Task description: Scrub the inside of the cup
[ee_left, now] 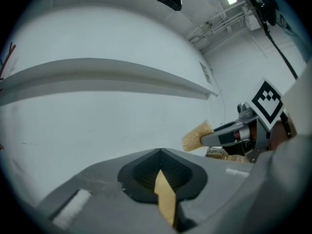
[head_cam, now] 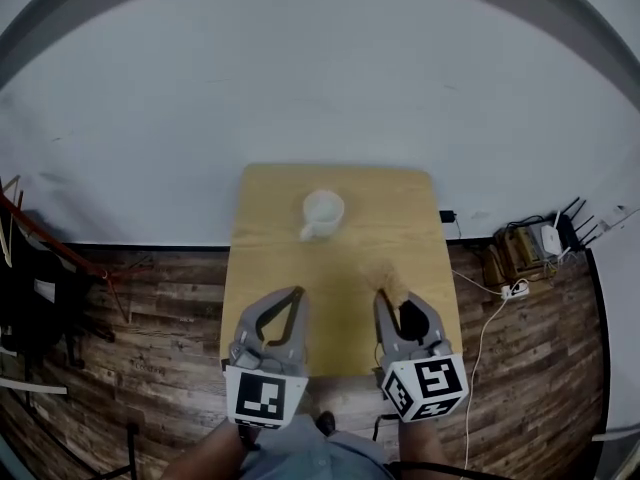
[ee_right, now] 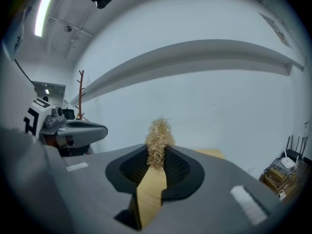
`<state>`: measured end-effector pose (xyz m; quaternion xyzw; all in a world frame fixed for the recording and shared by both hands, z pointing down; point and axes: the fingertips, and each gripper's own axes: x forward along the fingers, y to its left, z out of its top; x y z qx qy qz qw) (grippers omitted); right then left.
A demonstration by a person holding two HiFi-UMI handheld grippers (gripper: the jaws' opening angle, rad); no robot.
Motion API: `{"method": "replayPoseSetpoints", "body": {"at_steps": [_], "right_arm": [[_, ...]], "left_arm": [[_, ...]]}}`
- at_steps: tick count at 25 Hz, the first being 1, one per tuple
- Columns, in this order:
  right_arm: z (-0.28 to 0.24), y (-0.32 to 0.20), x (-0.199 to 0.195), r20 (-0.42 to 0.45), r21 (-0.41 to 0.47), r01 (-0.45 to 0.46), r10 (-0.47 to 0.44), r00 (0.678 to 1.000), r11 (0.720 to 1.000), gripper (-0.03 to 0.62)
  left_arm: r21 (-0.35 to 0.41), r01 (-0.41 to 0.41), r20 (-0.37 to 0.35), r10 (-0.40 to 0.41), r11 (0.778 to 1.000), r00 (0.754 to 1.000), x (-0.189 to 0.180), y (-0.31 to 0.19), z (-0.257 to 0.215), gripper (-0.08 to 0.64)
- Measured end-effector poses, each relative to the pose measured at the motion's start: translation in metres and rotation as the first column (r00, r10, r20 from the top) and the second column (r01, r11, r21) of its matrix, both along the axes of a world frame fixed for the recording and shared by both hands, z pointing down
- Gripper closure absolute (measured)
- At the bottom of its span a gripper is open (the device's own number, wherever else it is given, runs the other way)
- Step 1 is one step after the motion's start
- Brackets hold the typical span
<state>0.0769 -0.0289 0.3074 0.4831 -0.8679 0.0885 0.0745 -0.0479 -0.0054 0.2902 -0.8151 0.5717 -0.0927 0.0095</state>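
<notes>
One cup (head_cam: pixel 322 213), beyond left tongs (head_cam: pixel 296 294), right tongs (head_cam: pixel 386 296) pinching scrubber (head_cam: pixel 384 274)

table (head_cam: pixel 270 268): smooth matt wood | cup (head_cam: pixel 322 213): smooth white | scrubber (ee_right: pixel 159 138): coarse straw-like fibre

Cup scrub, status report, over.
Left gripper shut, empty. Right gripper shut on fibre scrubber. Cup upright on table, beyond both grippers. Nothing between.
</notes>
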Motion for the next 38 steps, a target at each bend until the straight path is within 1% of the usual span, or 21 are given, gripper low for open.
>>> {"method": "replayPoseSetpoints", "body": {"at_steps": [6,8,11,16,20,23,25,29,33,38], "right_arm": [[-0.002,-0.038,-0.022,-0.023,-0.001,-0.009,0.009,1.000,1.000,0.518],[-0.006,-0.050,-0.028,-0.028,0.005,-0.016,0.016,0.999,1.000,0.517],[-0.014,-0.061,-0.035,-0.037,0.015,-0.028,0.029,0.999,0.999,0.517],[-0.030,-0.072,-0.042,-0.060,0.042,-0.030,0.032,0.998,0.999,0.518],[-0.035,-0.081,-0.041,-0.075,0.051,-0.029,0.033,0.997,0.998,0.517],[-0.035,-0.091,-0.040,-0.079,0.050,-0.013,0.017,0.997,0.999,0.517],[-0.034,-0.099,-0.038,-0.079,0.047,0.000,0.004,0.997,0.999,0.517],[-0.026,-0.116,-0.037,-0.076,0.024,0.033,-0.031,0.997,0.999,0.517],[-0.007,-0.130,-0.037,-0.067,-0.022,0.074,-0.075,0.995,0.997,0.517],[0.014,-0.145,-0.034,-0.034,-0.063,0.116,-0.118,0.992,0.991,0.517]], "left_arm": [[-0.003,-0.020,-0.021,0.020,1.000,1.000,-0.019,-0.042,0.002,0.540],[0.004,-0.037,-0.028,0.037,0.999,0.999,-0.023,-0.053,-0.001,0.540],[0.021,-0.066,-0.021,0.066,0.998,0.998,-0.027,-0.063,-0.007,0.540],[0.027,-0.053,-0.051,0.055,0.998,0.997,-0.039,-0.077,-0.016,0.540],[0.055,-0.067,0.001,0.067,0.996,0.998,-0.041,-0.091,-0.019,0.540],[0.034,-0.034,-0.055,0.036,0.999,0.998,-0.039,-0.100,-0.018,0.540],[0.021,-0.022,-0.065,0.024,1.000,0.998,-0.035,-0.106,-0.016,0.540],[0.005,-0.006,-0.059,0.007,1.000,0.998,-0.029,-0.119,-0.007,0.540],[-0.049,0.031,-0.064,-0.034,0.998,0.997,-0.029,-0.135,0.016,0.540],[-0.084,0.058,-0.010,-0.059,0.995,0.998,-0.029,-0.148,0.044,0.540]]}}
